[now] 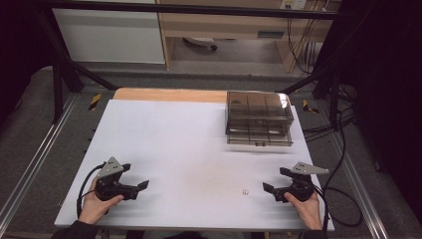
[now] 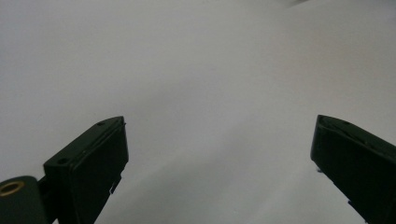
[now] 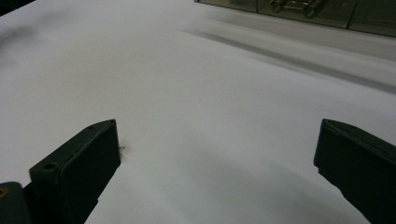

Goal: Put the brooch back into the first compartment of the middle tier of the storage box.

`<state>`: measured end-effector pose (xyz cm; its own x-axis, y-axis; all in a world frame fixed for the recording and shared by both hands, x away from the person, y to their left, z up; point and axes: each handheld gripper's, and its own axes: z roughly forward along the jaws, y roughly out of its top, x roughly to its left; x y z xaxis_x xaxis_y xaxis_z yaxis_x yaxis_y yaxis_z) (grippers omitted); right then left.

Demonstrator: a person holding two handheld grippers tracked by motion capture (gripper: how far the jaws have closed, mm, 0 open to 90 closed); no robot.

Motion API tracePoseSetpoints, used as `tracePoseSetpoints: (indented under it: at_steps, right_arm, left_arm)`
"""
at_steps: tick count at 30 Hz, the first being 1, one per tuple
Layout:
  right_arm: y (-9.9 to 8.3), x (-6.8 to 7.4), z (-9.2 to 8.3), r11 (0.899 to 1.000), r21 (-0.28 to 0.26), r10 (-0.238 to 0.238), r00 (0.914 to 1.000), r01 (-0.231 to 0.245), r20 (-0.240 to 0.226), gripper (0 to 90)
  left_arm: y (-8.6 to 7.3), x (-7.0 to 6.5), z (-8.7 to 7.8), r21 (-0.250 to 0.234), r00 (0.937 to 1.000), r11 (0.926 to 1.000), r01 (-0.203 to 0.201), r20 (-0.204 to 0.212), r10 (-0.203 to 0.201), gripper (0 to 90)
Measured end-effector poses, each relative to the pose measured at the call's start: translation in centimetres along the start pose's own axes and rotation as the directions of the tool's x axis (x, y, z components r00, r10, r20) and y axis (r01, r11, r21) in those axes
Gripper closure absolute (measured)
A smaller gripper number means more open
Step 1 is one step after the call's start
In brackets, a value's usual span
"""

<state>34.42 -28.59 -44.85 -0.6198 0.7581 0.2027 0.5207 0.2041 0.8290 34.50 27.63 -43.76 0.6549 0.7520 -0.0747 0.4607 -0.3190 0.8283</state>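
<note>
On the white bench (image 1: 169, 149), seen from the high view, I had both hands parked near the front edge: the left tool (image 1: 135, 177) at the left and the right tool (image 1: 272, 180) at the right, each spread wide and holding nothing. A tiny pale object (image 1: 245, 191) lay on the bench just beside the right tool, on its inner side, too small for me to identify. A smoky translucent compartment box (image 1: 259, 118) stood at the far right of the bench, well apart from both hands, with its lid down as far as I could tell. From the left gripper view, the jaws stood far apart over bare white surface with nothing between them. From the right gripper view, the jaws were likewise released; a small brownish speck (image 3: 122, 148) showed against the inner edge of one jaw, and the front of the box (image 3: 299, 9) with its latch sat along the top. I judged this the start, with no grasp yet made. The next move called for easing the right tool toward the small object and closing gently, given how slight it looked.
</note>
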Motion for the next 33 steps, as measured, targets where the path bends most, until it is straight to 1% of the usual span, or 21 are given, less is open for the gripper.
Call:
tracePoseSetpoints:
  at_steps: [4, 13, 14, 16, 20, 24, 33]
  right_arm:
    - [0.0, 0.0, -0.1, 1.000, 0.003, 0.002, 1.0000, -0.002, 0.001, 1.0]
    - [0.1, 0.2, -0.2, 1.000, -0.011, -0.002, 1.0000, 0.002, -0.003, 1.2]
    - [0.2, 0.3, -0.2, 1.000, -0.009, -0.004, 1.0000, 0.004, -0.006, 1.2]
    - [0.3, 0.5, 0.0, 1.000, -0.006, -0.010, 0.9999, 0.010, -0.010, 1.2]
    - [0.4, 0.8, 0.1, 1.000, -0.003, -0.013, 0.9998, 0.013, -0.015, 1.0]
    - [0.5, 1.0, 0.3, 1.000, 0.005, -0.013, 0.9998, 0.013, -0.018, 0.9]
    - [0.7, 1.6, 0.7, 1.000, 0.015, -0.021, 0.9997, 0.021, -0.012, 0.8]
  left_arm:
    - [0.0, 0.0, 0.0, -0.001, 1.0000, 1.0000, -0.002, 0.001, 0.002, 3.9]
    - [0.1, -0.1, 0.1, 0.003, 1.0000, 1.0000, 0.000, 0.001, 0.000, 4.3]
    - [0.1, -0.1, 0.2, 0.012, 1.0000, 0.9999, -0.006, -0.004, 0.006, 4.3]
    - [0.0, -0.1, 0.2, 0.013, 1.0000, 0.9999, -0.004, -0.002, 0.004, 4.3]
    - [0.1, -0.2, 0.2, 0.009, 1.0000, 0.9999, -0.005, -0.004, 0.005, 4.3]
    - [0.1, -0.1, 0.1, 0.007, 0.9999, 1.0000, 0.001, -0.011, -0.001, 4.3]
    - [0.0, 0.0, 0.1, 0.017, 0.9997, 0.9998, 0.005, -0.022, -0.005, 4.2]
